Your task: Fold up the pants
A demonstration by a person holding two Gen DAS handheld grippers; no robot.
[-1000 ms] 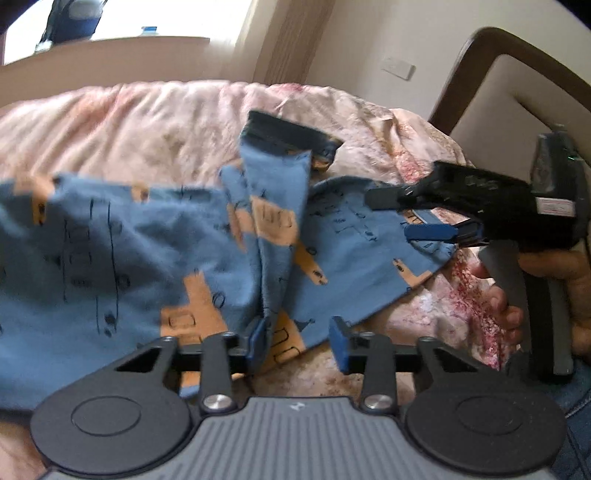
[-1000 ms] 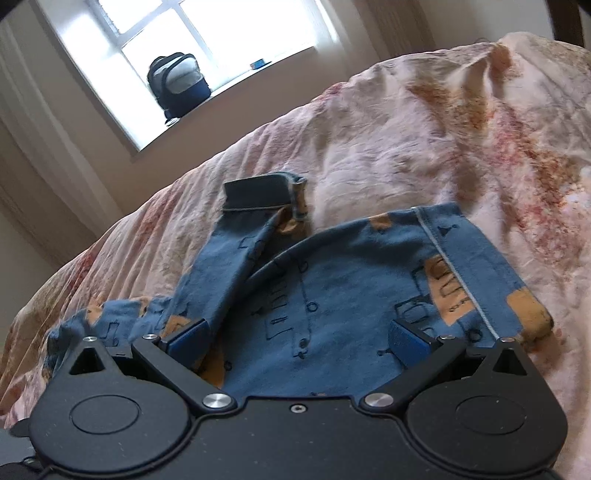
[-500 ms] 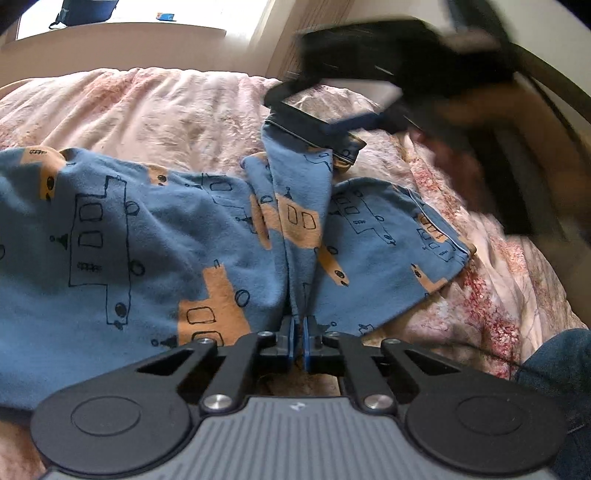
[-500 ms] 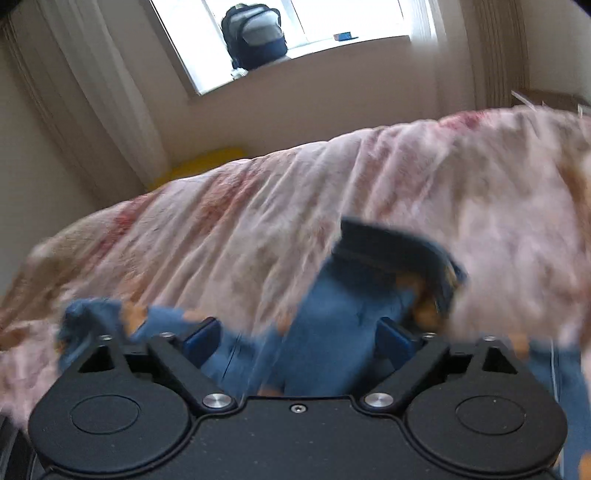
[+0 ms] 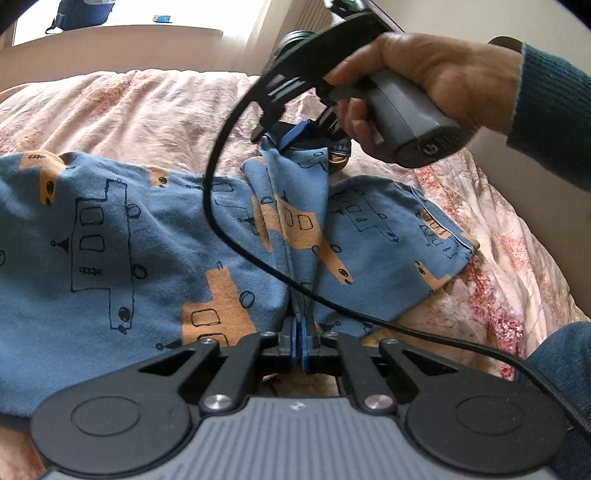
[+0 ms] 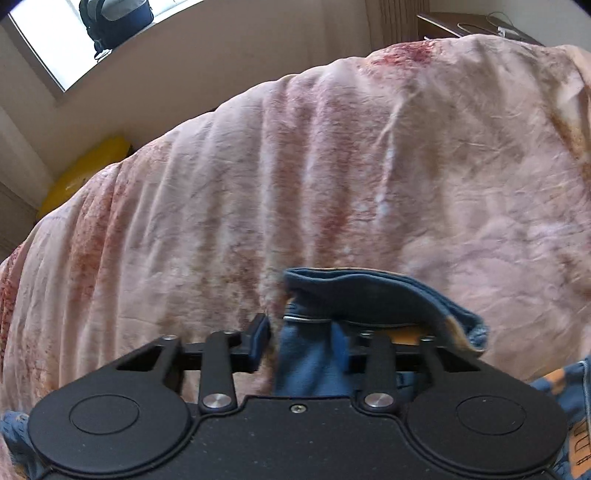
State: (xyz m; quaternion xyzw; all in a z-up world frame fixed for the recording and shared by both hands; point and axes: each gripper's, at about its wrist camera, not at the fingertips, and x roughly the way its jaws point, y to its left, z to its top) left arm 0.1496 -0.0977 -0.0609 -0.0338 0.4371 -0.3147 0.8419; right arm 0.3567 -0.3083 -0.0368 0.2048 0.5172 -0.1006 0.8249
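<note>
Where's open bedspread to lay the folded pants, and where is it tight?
Free: the bedspread beyond the pants, toward the windowsill, and the strip right of their hem. Tight: the middle fold, where the left gripper pinches near the crotch, the right gripper sits over the cuff, and its cable crosses.

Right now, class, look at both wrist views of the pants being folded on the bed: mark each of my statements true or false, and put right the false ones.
1. The left gripper is shut on a fold of the blue pants. True.
2. The pants are plain blue with no print. False: they carry orange patches and black line drawings.
3. The right gripper is at the dark cuff of a pant leg, with cloth between its fingers. True.
4. The pants lie on a bare wooden table. False: they lie on a pinkish bedcover.
5. A backpack stands on the windowsill. True.
6. The right gripper's cable runs clear of the pants. False: the black cable hangs across them.
</note>
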